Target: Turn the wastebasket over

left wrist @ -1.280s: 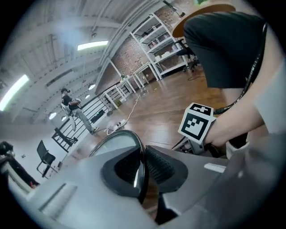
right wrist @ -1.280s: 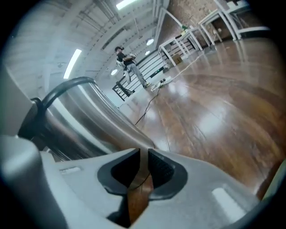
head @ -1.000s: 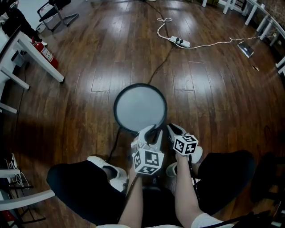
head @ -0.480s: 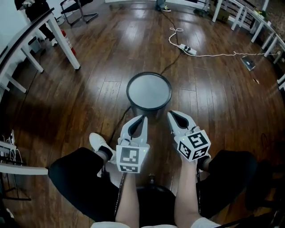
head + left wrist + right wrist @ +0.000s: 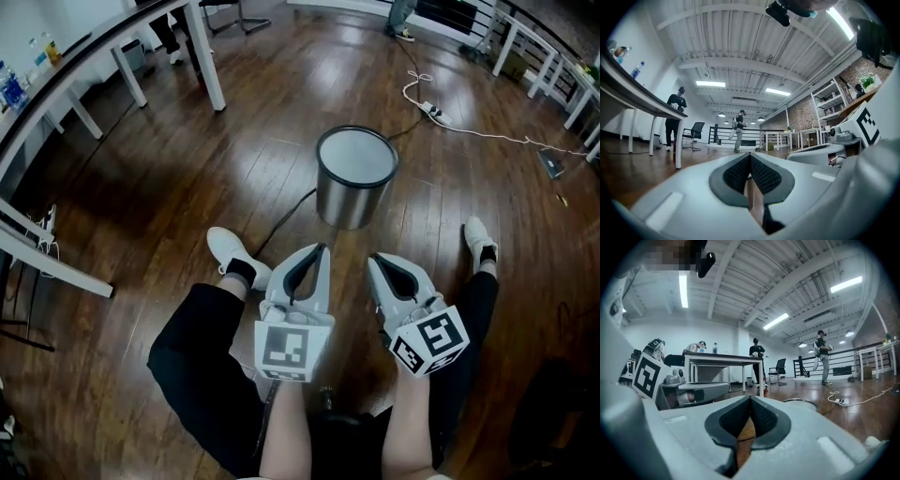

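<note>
Head view: wastebasket stands on end on the wood floor, ahead of both tongs and clear of them. Its top face is pale grey inside a dark rim; mouth or base, can't tell. Left gripper and right gripper sit side by side, jaws together, empty. Left gripper view: pads meet, nothing between them, basket not in shot. Right gripper view: pads meet on nothing, basket rim just past the tips. It looks like thin sheet metal: probably light, stiff, with slick sides. Best hold is likely the rim, one jaw pair on each side.
</note>
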The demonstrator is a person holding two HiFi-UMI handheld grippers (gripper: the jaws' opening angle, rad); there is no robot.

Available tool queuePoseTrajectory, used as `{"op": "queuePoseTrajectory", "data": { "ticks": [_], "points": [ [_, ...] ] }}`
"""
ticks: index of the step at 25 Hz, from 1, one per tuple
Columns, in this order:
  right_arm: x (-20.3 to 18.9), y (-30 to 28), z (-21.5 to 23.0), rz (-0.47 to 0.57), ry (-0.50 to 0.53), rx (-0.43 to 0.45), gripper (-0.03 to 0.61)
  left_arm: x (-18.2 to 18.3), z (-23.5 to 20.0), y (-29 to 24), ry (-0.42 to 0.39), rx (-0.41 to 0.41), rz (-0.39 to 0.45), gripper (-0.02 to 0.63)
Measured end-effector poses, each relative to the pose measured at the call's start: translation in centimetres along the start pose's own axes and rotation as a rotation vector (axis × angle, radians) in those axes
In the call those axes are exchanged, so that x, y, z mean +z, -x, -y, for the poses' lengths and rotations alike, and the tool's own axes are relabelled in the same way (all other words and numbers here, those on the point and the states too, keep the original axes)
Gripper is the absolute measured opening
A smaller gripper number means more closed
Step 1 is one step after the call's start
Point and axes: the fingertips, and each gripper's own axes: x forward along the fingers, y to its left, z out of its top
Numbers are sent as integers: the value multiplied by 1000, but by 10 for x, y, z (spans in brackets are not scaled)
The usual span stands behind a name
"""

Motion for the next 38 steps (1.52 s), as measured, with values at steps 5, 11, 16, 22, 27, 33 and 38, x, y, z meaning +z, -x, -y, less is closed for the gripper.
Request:
{"op": "queuePoseTrajectory", "data": {
  "ticks": [5, 11, 16, 22, 27, 33, 38],
  "points": [
    [-6, 66, -43, 1, 13, 42, -8, -1, 47, 70, -5, 37, -6, 15],
    [-25, 146, -67, -21, 22, 64, -8, -5, 104, 131, 10, 80, 14, 15],
    [-43, 215, -82, -36, 43, 82, -9, -9, 155, 179, 37, 117, 22, 15],
    [-48, 284, -67, -43, -30, 24, -8, -24, 219, 208, 9, 100, -13, 15],
    [-16, 317, -69, 21, -39, 12, -8, -17, 261, 216, -24, 72, -18, 15],
    [12, 349, -68, 77, -40, -5, -8, 27, 271, 231, 5, 93, 40, 15],
    [23, 358, -72, 108, -60, -26, -8, 41, 277, 244, -41, 68, 37, 15]
  ]
}}
